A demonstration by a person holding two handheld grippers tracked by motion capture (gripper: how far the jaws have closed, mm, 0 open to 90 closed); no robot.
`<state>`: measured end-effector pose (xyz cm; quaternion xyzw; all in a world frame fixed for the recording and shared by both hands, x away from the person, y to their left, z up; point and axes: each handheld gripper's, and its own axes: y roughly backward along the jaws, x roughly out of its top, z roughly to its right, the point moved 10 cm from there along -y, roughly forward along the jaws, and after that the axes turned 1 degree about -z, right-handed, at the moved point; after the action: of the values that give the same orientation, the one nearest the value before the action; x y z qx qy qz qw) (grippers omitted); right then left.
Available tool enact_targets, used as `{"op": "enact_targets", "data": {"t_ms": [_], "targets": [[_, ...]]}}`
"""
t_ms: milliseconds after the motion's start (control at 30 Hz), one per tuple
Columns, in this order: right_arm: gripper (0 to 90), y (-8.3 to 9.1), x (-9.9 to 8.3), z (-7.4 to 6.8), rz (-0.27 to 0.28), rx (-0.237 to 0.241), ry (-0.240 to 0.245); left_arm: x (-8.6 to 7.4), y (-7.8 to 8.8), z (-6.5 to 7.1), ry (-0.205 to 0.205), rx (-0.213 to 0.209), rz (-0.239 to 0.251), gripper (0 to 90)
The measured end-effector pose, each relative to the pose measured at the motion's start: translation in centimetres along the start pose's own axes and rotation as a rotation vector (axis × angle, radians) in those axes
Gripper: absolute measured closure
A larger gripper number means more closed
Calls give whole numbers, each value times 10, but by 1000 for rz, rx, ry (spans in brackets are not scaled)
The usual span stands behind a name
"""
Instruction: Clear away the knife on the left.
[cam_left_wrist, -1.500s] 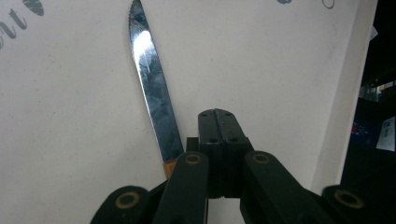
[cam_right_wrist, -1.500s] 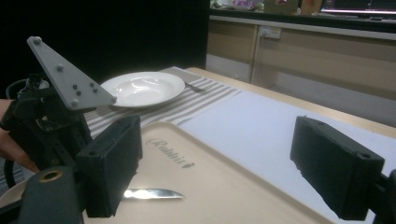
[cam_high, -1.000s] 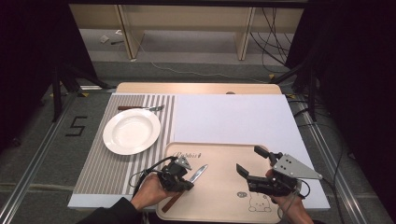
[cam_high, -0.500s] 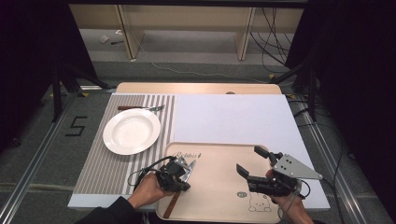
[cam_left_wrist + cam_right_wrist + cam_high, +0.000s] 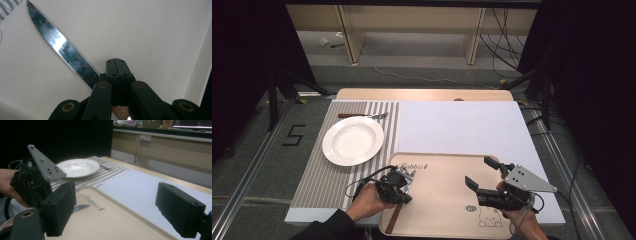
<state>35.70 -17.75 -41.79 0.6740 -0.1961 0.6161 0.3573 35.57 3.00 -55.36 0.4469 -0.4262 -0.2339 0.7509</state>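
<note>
The left gripper [image 5: 401, 184] is low over the near-left part of the beige tray [image 5: 447, 200], and its jaws are clenched on a steak knife [image 5: 60, 47] at the joint where the blade meets the wooden handle. In the left gripper view the two black jaws meet tip to tip, with the serrated blade running out from under them toward the far left across the tray's pale surface, and a bit of brown handle showing beneath the jaws. From the high view the knife's wooden handle [image 5: 394, 219] trails toward the near edge of the tray, just right of the person's left hand [image 5: 368, 201].

The right gripper [image 5: 479, 175] hovers above the near-right part of the same tray, well apart from the left one. Its jaws are spread wide with nothing between them; the right gripper view looks through that gap at the tray and the white mat [image 5: 140, 187] beyond. The grey three-cornered plate rides on top of it.

To the far left of the tray a white plate [image 5: 353, 140] sits on a striped placemat [image 5: 319, 175]. A fork [image 5: 362, 116] lies just beyond the plate's far rim on the same placemat. Everything rests on a light wooden table [image 5: 422, 94].
</note>
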Motion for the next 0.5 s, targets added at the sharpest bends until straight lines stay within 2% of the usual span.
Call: {"op": "enact_targets", "data": {"t_ms": [500], "targets": [[177,0,0,0,0,1,-1,-8,7,-11,32,-1,-29,897]]}}
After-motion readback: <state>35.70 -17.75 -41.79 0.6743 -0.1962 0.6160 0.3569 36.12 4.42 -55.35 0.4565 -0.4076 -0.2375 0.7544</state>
